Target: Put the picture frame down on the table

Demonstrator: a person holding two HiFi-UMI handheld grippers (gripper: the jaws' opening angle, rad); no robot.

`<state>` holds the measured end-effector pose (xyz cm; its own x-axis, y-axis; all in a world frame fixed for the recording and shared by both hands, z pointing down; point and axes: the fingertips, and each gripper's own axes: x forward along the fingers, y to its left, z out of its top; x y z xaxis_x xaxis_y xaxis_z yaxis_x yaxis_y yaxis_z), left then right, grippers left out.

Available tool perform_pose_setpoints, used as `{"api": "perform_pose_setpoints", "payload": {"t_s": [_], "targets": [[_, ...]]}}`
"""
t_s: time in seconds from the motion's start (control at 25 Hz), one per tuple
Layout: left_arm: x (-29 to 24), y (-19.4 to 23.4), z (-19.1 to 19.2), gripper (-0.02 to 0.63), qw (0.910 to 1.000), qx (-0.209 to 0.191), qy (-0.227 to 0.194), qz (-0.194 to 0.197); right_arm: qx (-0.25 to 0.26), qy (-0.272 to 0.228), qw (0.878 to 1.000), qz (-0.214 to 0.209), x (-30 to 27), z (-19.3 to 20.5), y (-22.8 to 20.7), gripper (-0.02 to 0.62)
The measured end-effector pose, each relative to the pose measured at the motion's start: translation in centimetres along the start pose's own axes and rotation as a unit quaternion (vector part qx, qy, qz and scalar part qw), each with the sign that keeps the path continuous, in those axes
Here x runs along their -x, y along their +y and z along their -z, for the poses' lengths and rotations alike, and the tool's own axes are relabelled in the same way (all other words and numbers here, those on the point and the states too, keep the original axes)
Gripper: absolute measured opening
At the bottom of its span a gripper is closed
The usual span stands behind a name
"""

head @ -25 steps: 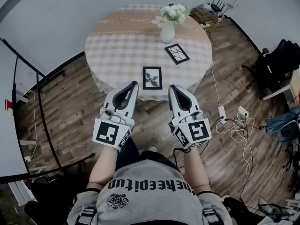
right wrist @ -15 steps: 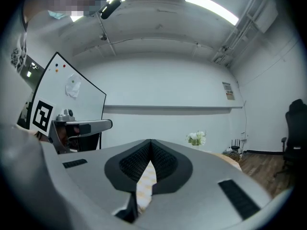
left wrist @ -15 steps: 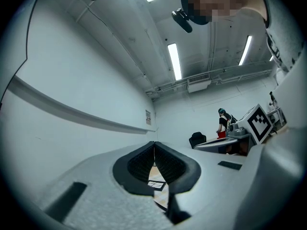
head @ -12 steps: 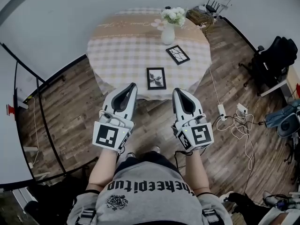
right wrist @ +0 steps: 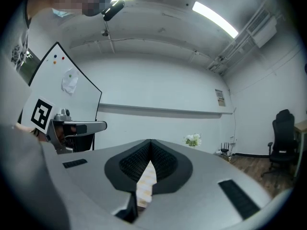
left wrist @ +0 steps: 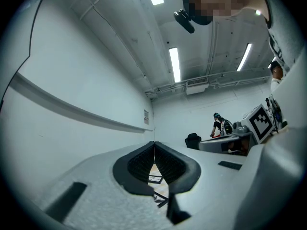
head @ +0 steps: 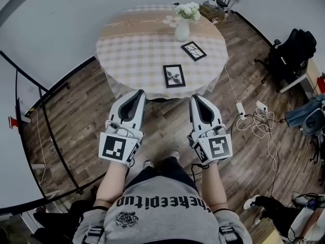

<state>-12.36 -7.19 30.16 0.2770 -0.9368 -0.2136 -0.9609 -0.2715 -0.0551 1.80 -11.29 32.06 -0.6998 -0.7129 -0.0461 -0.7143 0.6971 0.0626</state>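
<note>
Two black picture frames lie flat on the round checked table (head: 132, 50): one near the front edge (head: 174, 75) and one further back on the right (head: 193, 50). Neither gripper touches them. My left gripper (head: 139, 93) and right gripper (head: 195, 97) hover side by side over the wooden floor, short of the table's front edge, both shut with nothing between the jaws. In the left gripper view the jaws (left wrist: 154, 144) meet at their tips, and a frame (left wrist: 156, 178) shows through the gap below. The right gripper (right wrist: 150, 141) is likewise shut, with only checked cloth (right wrist: 144, 181) seen through it.
A white vase of flowers (head: 183, 27) stands at the table's back. A power strip and tangled cables (head: 254, 128) lie on the floor to the right, and a black chair (head: 292, 55) stands beyond. A black metal rail (head: 48, 131) runs along the left.
The person has stepped back from the table. Both grippers, shut throughout, now sit further from its front edge, and the frames lie farther ahead of them.
</note>
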Motion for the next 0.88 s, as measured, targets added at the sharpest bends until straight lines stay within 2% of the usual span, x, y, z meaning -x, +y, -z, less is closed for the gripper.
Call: {"api": "perform_pose_setpoints", "payload": {"t_s": [0.44,0.88], "targets": [[5.2,-0.1,-0.1,0.017,0.9998,0.012,0.005,0.012,-0.001,-0.001,1.000,0.017,3.1,-0.1,4.4,0.006],[6.9,-0.2,-1.0,0.017,0.9998,0.005,-0.001,0.021,-0.001,-0.015,1.000,0.027,4.5,-1.0,6.0,0.006]]}}
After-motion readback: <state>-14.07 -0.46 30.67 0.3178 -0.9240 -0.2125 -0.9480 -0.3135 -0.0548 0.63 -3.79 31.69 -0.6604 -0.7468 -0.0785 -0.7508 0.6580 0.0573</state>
